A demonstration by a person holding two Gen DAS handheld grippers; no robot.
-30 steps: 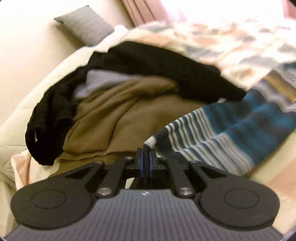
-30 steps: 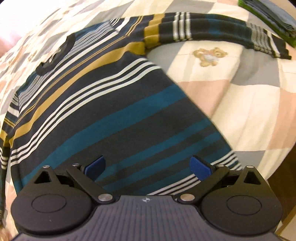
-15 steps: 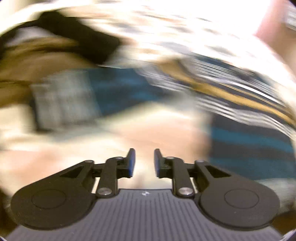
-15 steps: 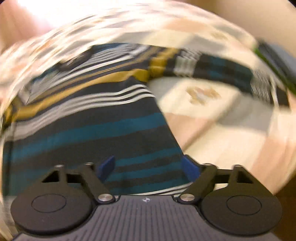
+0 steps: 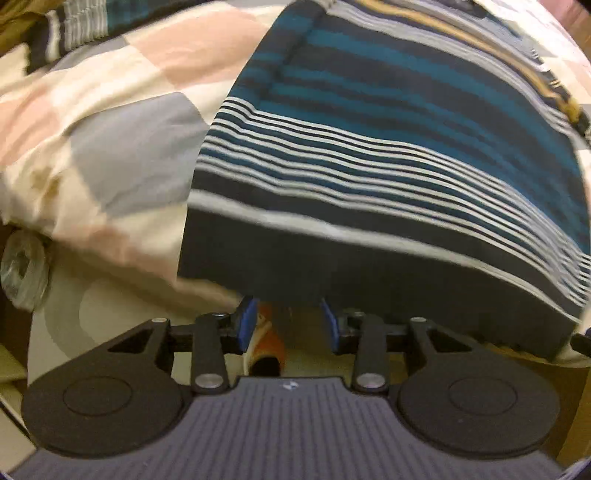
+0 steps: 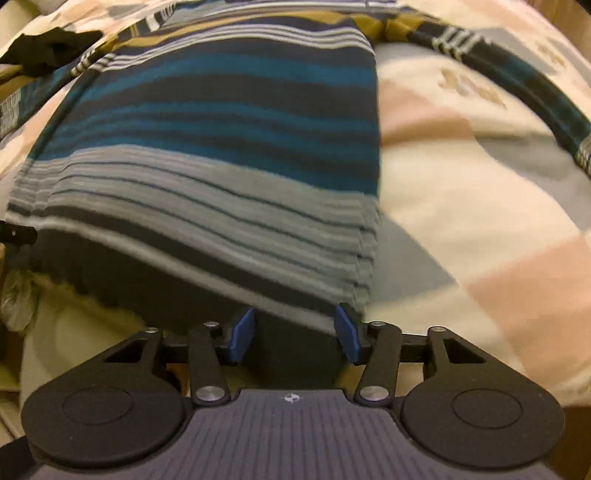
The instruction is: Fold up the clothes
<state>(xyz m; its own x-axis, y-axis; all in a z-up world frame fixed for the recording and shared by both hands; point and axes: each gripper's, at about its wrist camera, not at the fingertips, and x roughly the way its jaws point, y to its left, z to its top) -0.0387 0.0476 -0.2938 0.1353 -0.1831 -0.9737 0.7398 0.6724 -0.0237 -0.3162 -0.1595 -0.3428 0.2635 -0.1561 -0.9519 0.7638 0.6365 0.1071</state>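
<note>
A striped sweater (image 5: 388,147) in navy, teal, white and mustard lies flat on a patchwork quilt (image 5: 122,122), its dark hem hanging over the bed's near edge. My left gripper (image 5: 288,323) is open just below the hem's left part, with nothing between its blue pads. In the right wrist view the same sweater (image 6: 221,147) fills the left half, one sleeve (image 6: 517,81) stretching right. My right gripper (image 6: 293,334) is open at the hem's right corner, with the dark hem between its pads.
The quilt (image 6: 480,221) spreads to the right with teddy-bear prints. A black garment (image 6: 48,48) and brown clothing (image 5: 14,18) lie at the far left. An orange and white object (image 5: 267,345) and a crumpled plastic bag (image 5: 22,269) sit below the bed edge.
My left gripper let go of the striped sleeve cuff, opened, and swung down to the hem. My right gripper dropped from over the sweater's body to the hem corner, still open.
</note>
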